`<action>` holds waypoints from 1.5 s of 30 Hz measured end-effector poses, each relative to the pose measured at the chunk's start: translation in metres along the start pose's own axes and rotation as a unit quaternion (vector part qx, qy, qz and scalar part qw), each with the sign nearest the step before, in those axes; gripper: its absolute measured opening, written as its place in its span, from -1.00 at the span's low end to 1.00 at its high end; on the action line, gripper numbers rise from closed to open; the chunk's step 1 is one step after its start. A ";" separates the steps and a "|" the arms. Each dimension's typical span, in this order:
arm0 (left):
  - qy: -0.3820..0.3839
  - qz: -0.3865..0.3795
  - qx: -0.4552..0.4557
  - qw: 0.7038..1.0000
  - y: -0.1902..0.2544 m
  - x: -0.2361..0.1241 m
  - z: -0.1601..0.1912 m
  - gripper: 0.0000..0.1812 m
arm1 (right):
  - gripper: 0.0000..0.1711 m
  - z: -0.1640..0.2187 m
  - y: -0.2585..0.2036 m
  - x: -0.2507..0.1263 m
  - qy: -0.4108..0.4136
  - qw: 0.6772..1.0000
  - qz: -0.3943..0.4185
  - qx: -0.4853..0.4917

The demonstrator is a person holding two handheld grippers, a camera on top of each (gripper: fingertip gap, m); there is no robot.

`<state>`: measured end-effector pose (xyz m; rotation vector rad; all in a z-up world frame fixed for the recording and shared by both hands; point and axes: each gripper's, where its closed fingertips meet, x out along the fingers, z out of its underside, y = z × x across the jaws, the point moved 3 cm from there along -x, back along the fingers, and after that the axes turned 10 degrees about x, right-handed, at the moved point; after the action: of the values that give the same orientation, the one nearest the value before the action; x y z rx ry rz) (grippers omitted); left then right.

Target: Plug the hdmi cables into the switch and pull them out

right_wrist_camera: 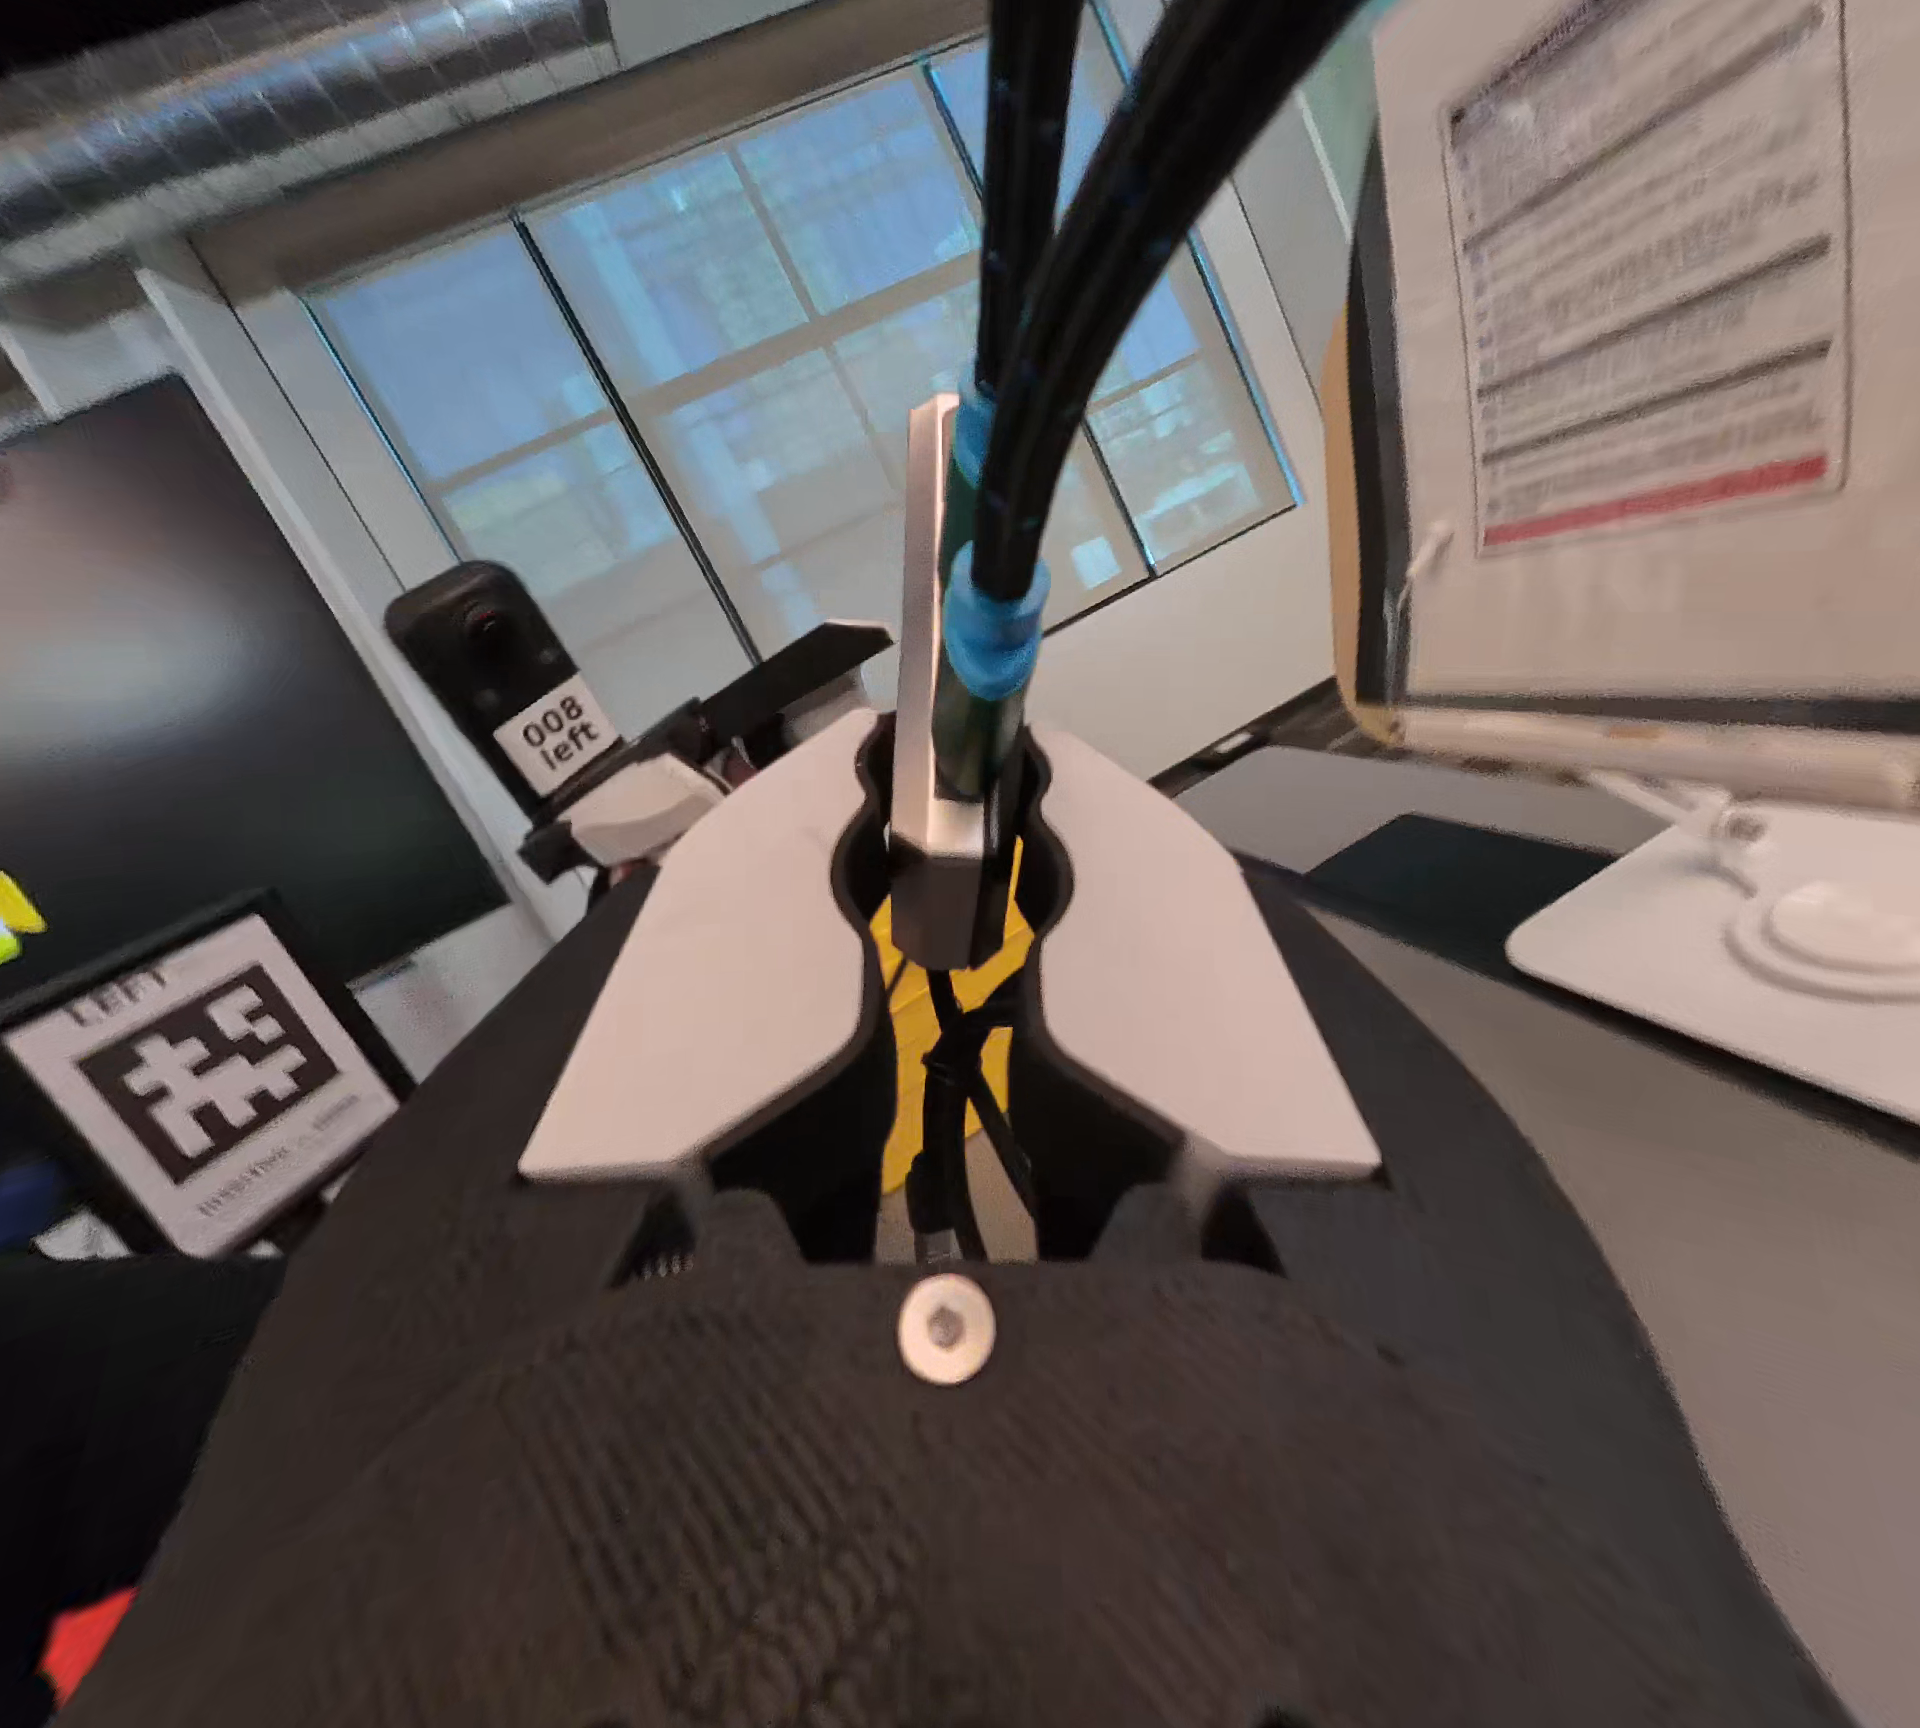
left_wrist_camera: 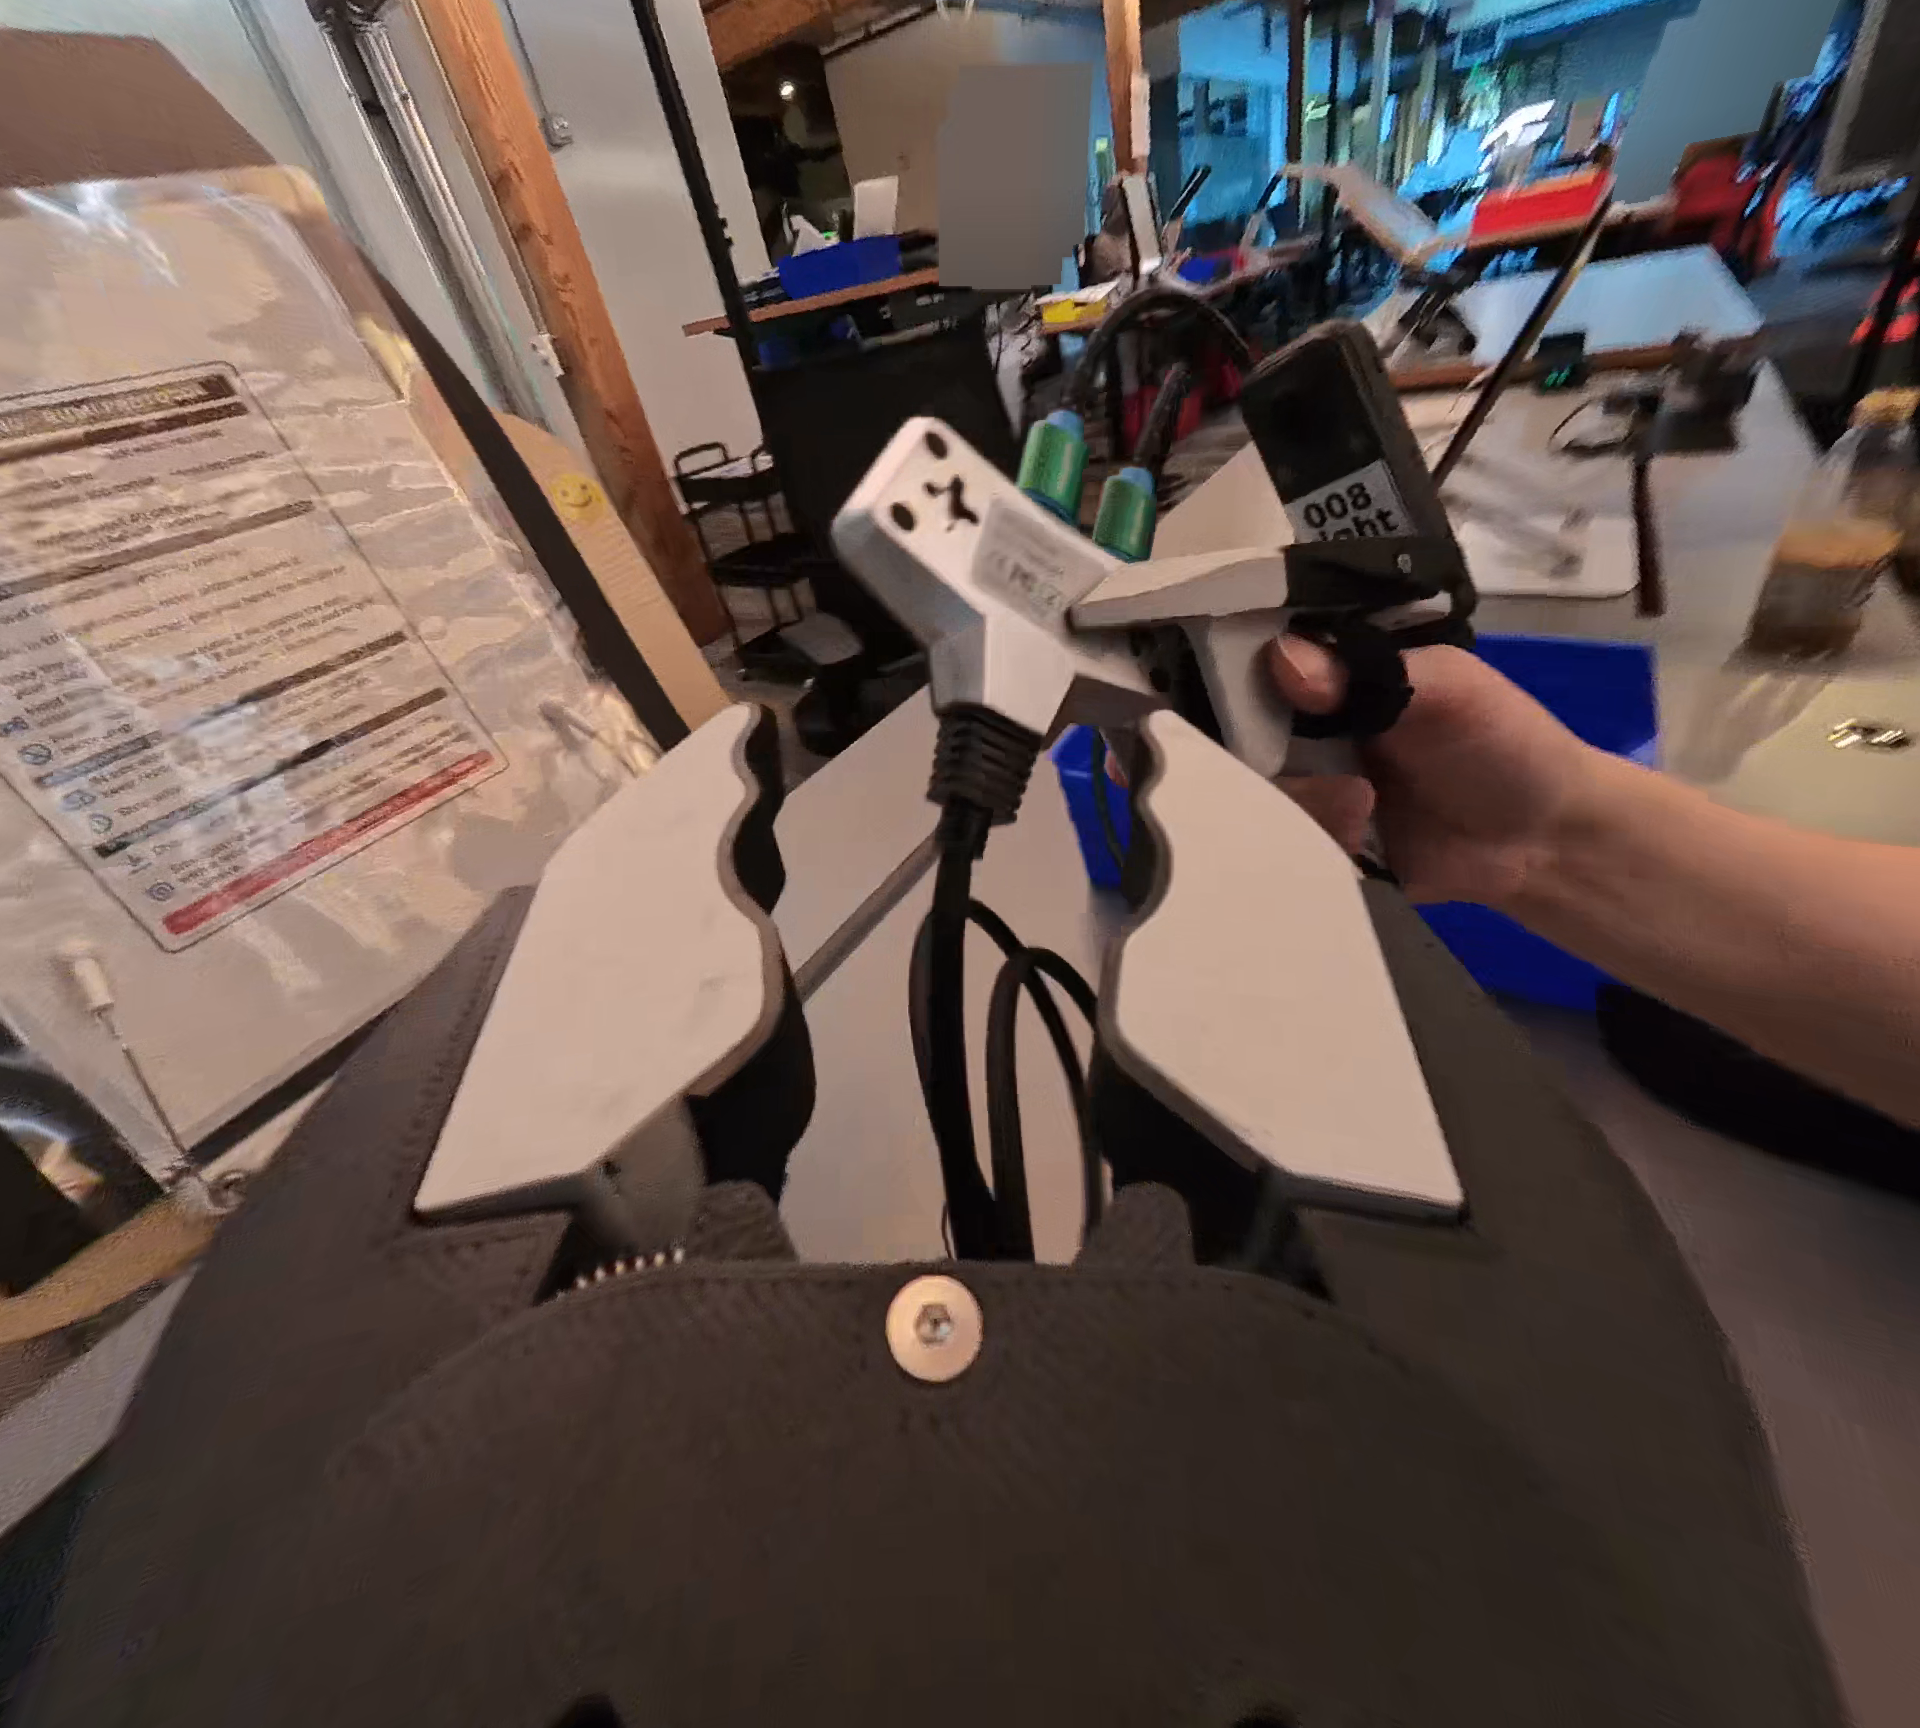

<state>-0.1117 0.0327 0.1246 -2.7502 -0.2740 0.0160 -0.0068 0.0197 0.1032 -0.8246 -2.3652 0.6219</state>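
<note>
Here, the right gripper (right_wrist_camera: 951, 837) pinches the silver switch (right_wrist_camera: 928, 691).
Two cables (right_wrist_camera: 1023, 307) sit plugged in; the left gripper (left_wrist_camera: 951, 805) hangs spread below.

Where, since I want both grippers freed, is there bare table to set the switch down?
Bare grey table lies under the open left gripper, between the bagged sign on its left and the blue bin on its right, though the switch's black cable dangles there. Past the bin, around the bottle, it is crowded.
</note>
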 end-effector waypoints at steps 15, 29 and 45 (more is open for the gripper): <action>0.013 0.041 -0.034 0.998 -0.007 -0.021 -0.016 -0.35 | -0.75 -0.150 -0.055 -0.184 0.100 0.897 0.249 -0.351; -0.041 0.096 -0.028 0.994 0.018 0.001 0.007 -0.38 | -0.74 -0.080 0.103 -0.219 -0.137 0.937 0.297 -0.122; -0.063 0.131 -0.026 0.989 0.036 0.012 0.017 -0.44 | -0.72 -0.079 0.149 -0.243 -0.074 0.925 0.373 -0.010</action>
<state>-0.0939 0.0080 0.0960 -2.8223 0.0555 0.2551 0.2641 -0.0187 -0.0086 -1.7682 -2.1348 0.9779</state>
